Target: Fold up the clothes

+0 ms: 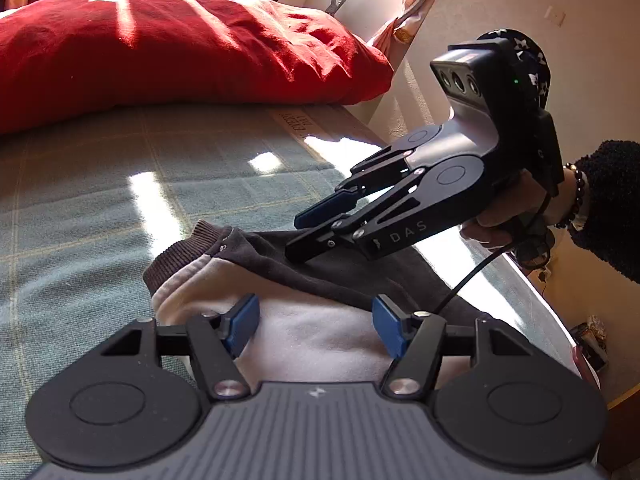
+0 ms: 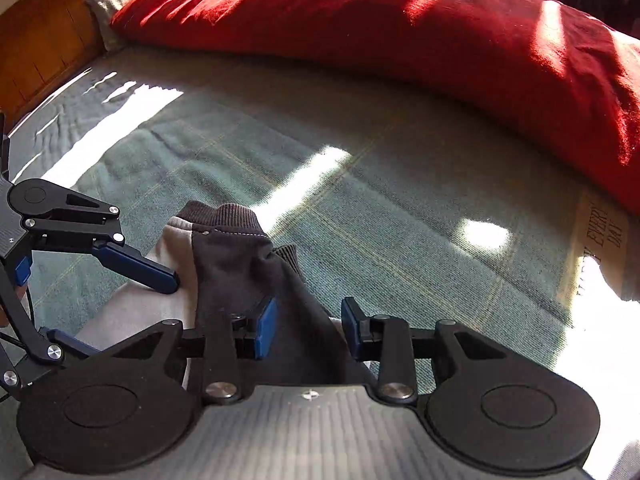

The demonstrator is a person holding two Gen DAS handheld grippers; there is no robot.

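- Left gripper: we see blue fingers spread apart, nothing pinched, pale cloth just beyond and between them.
- Right gripper: jaws parted, blue pads not pressing; dark cloth lies in the gap, released as far as we can tell.
- From the left wrist view the right gripper angles down, its lower finger on or just above the dark fabric; contact we can't tell.
- A hand in a dark fuzzy sleeve with a bead bracelet grips its handle.
- Garment: two-tone, dark brown and pale grey, ribbed cuff at the far end, bunched on the near part of the bed.
- It rests on a green plaid blanket, sun patches across it.
- Red duvet heaped at the far side, well apart from the garment.
- Wooden panel at far left in the right wrist view.
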